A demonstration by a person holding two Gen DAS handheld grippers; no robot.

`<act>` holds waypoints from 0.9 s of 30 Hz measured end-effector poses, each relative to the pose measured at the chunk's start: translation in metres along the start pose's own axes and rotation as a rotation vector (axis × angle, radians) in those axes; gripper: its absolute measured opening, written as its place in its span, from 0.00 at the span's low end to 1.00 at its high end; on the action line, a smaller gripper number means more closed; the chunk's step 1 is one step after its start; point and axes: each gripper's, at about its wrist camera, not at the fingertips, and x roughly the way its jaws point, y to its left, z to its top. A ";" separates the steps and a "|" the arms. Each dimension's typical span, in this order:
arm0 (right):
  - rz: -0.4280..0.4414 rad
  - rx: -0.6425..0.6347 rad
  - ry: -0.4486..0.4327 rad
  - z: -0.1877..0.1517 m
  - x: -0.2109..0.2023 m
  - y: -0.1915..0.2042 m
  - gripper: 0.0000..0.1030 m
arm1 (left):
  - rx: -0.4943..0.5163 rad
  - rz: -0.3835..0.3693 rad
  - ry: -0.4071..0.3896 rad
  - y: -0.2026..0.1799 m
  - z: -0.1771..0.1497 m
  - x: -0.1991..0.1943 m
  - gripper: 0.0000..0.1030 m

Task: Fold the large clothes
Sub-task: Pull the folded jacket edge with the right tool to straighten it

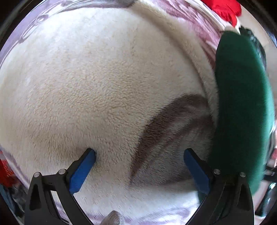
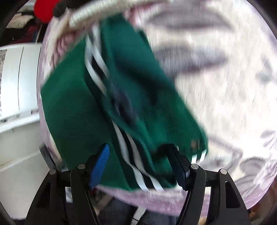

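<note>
A cream fleece garment [image 1: 97, 90] with a dark brown mark fills the left wrist view, lying flat on a pink patterned sheet [image 1: 190, 22]. My left gripper [image 1: 139, 154] is open just above it, fingers apart and empty. A green garment with white and black stripes [image 2: 121, 97] lies folded in the right wrist view, and its edge shows at the right of the left wrist view [image 1: 242, 107]. My right gripper [image 2: 138, 152] is open with its fingers on either side of the green garment's near edge.
The pink patterned sheet [image 2: 216, 86] covers the surface. A red cloth [image 1: 225, 8] lies at the far edge, also seen in the right wrist view [image 2: 43, 10]. White furniture [image 2: 17, 77] stands to the left beyond the surface edge.
</note>
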 end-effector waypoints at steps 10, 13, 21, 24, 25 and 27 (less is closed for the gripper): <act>0.042 -0.012 -0.199 -0.047 -0.087 -0.004 0.02 | -0.040 0.018 -0.231 -0.058 -0.034 -0.098 1.00; 0.001 -0.044 -0.196 -0.043 -0.083 -0.006 0.02 | 0.045 0.140 -0.206 -0.094 -0.027 -0.069 1.00; -0.061 0.095 -0.071 0.009 0.015 -0.059 0.04 | 0.090 0.147 -0.140 -0.110 -0.021 -0.055 1.00; -0.021 0.011 -0.028 0.014 -0.006 -0.047 0.26 | 0.119 0.111 -0.167 -0.120 -0.002 -0.076 1.00; 0.008 -0.008 -0.046 0.015 -0.017 -0.045 0.54 | 0.122 0.090 -0.175 -0.128 0.008 -0.079 1.00; 0.050 -0.044 -0.107 0.025 -0.039 -0.042 0.84 | 0.110 0.066 -0.194 -0.136 0.025 -0.083 1.00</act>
